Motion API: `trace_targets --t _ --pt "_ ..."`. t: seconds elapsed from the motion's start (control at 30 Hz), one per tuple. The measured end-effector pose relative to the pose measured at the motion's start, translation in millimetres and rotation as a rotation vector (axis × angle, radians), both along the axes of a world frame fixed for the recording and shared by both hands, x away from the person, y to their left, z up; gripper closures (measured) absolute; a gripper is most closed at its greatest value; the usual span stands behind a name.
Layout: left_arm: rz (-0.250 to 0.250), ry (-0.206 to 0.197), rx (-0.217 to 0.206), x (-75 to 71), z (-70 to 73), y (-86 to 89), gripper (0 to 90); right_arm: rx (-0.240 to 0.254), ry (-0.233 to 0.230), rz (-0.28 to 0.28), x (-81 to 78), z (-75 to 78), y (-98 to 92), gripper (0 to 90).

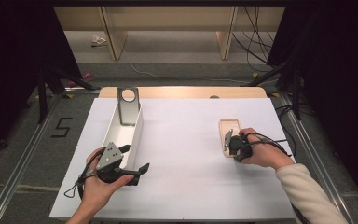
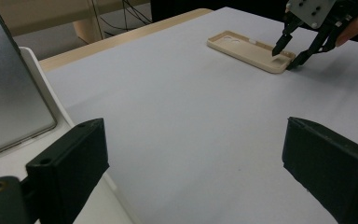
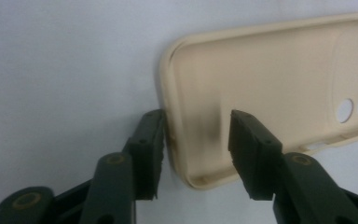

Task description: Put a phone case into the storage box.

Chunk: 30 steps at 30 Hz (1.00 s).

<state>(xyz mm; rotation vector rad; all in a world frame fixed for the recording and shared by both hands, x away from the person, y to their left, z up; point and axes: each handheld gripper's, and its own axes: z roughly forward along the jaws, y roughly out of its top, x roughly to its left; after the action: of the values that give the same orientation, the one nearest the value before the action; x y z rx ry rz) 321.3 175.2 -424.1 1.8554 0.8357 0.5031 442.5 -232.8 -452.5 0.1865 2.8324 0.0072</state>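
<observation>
Your right gripper has its jaws spread astride the near end wall of the beige phone case, one jaw inside, one outside. The case looks light and bendy; pinch that rim. Left of it, your left gripper gapes beside the white tray holding a phone.

There is one counter, covered in white, and on it I count one beige phone case, one long white tray, and one grey metal plate with a single round hole, which stands in the far end of the tray. There are two tools, one left tool and one right tool, each with two black jaws, and two hands hold them, one left hand and one right hand. On the floor beside the counter one mark like the number five is seen.
</observation>
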Motion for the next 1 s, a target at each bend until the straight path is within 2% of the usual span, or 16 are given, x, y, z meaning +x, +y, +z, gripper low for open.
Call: trace_targets --t 0.03,0.47,1.0 --pt "0.001 0.000 0.000 0.0 0.1 0.1 6.3 0.000 0.003 0.013 0.1 -0.4 0.3 60.0" --pt "0.001 -0.007 -0.010 -0.5 0.7 0.0 7.5 -0.005 0.041 0.019 -1.7 -0.6 1.7 72.9" --pt "-0.004 -0.004 -0.011 -0.3 0.2 0.0 8.4 -0.011 0.061 0.049 -2.6 -0.7 2.0 81.4"
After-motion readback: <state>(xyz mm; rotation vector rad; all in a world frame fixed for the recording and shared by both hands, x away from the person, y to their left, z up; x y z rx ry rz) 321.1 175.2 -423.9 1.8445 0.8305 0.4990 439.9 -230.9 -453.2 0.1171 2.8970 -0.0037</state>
